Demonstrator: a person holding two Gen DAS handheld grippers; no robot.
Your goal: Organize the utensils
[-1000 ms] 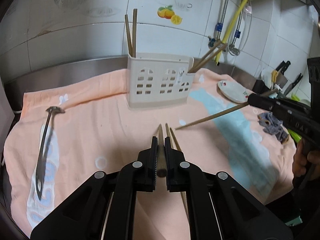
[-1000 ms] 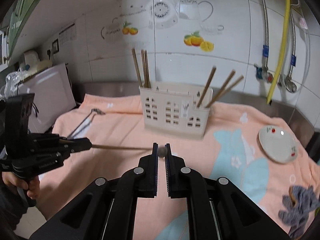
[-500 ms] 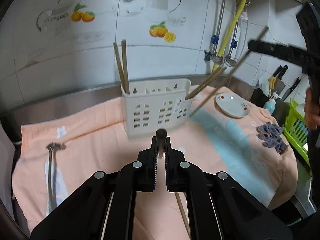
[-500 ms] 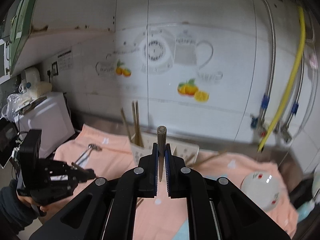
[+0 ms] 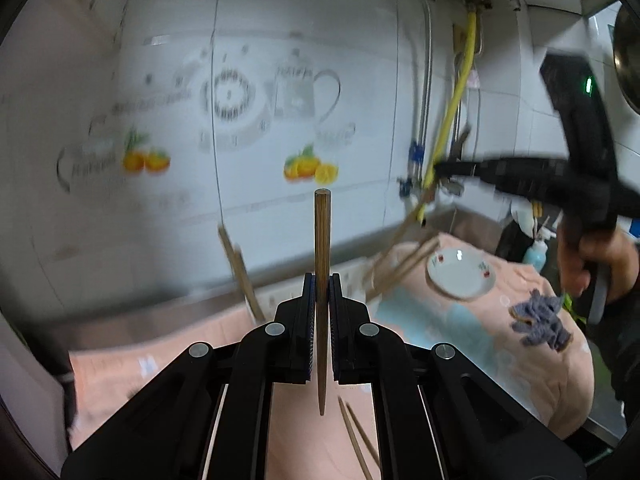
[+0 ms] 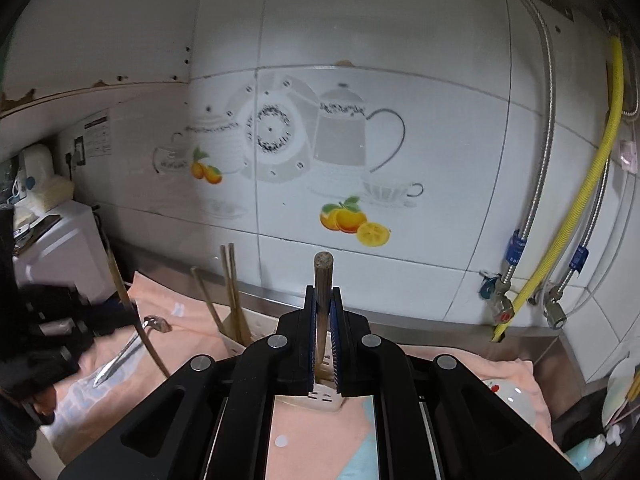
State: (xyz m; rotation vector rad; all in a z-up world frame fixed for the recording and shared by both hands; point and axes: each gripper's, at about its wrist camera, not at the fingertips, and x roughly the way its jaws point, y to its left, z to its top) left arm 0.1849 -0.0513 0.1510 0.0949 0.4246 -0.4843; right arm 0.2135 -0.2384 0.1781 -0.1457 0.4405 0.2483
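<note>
Home kitchen. White wall tiles [image 6: 360,60] with teapot-and-orange decals [image 6: 344,216], yellow gas hose [image 6: 592,184], water valves [image 6: 500,304], small plate [image 5: 460,276] on peach cloth [image 5: 500,352] over table.

The white wall tiles [image 6: 400,40] are printed with grey teapots and orange fruit. The bench is covered by a peach cloth [image 6: 316,436] patterned with pale blue patches. A yellow hose [image 6: 600,184] is seen against the tiles. A white plate [image 5: 460,278] is dotted with red. Brown wood is shown by each chopstick [image 5: 322,256], black by both grippers.
</note>
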